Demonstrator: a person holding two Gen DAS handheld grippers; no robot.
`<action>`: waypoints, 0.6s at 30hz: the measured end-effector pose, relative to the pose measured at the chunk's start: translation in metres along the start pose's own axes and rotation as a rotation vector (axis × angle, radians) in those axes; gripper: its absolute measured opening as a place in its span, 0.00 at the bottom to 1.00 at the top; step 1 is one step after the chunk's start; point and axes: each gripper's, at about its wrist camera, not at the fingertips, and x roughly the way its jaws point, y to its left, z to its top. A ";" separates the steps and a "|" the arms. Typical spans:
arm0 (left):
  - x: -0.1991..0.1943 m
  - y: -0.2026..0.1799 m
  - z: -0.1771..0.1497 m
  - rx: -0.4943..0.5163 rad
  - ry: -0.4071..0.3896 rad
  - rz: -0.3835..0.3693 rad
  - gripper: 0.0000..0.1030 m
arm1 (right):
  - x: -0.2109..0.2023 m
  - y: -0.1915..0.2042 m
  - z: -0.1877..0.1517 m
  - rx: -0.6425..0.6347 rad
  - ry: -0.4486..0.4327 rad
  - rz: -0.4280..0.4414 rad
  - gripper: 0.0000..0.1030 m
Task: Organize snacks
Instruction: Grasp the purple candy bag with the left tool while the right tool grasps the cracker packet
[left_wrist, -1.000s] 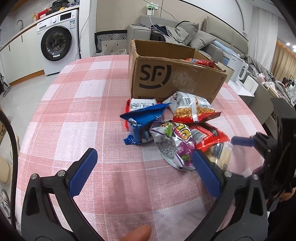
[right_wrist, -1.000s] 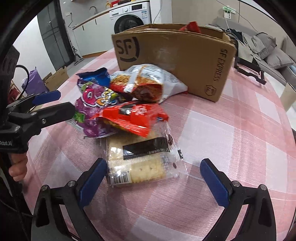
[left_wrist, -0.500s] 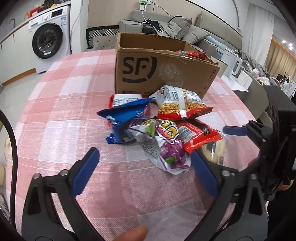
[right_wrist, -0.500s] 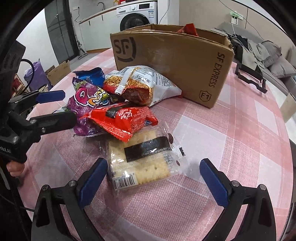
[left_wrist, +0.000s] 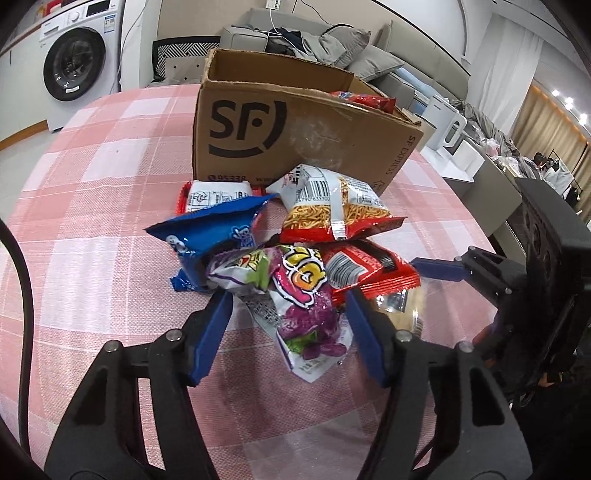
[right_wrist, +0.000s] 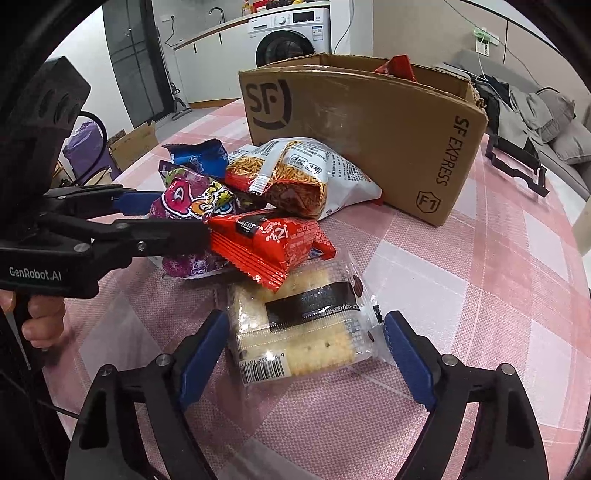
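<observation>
The left gripper (left_wrist: 288, 306) stands with its blue fingers apart on either side of the purple snack bag (left_wrist: 303, 295), which lies at the near edge of the snack pile at 12 o'clock from it, on the pink checked tablecloth (left_wrist: 92, 221). The right gripper (right_wrist: 304, 332) is likewise spread wide, straddling the clear cracker pack (right_wrist: 306, 325) without visibly pinching it. The SF Express cardboard box (right_wrist: 369, 133) stands just behind the pile, at 12 o'clock, a red packet (right_wrist: 397, 68) poking above its rim.
</observation>
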 end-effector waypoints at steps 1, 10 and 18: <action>0.001 0.000 0.000 0.000 -0.003 0.000 0.55 | 0.000 0.000 0.001 -0.001 0.000 0.001 0.85; -0.003 0.007 0.003 -0.020 -0.020 -0.055 0.27 | 0.000 0.001 0.000 -0.012 -0.016 0.016 0.77; -0.012 0.006 -0.007 -0.011 -0.040 -0.061 0.21 | -0.005 -0.004 -0.004 -0.002 -0.020 0.017 0.64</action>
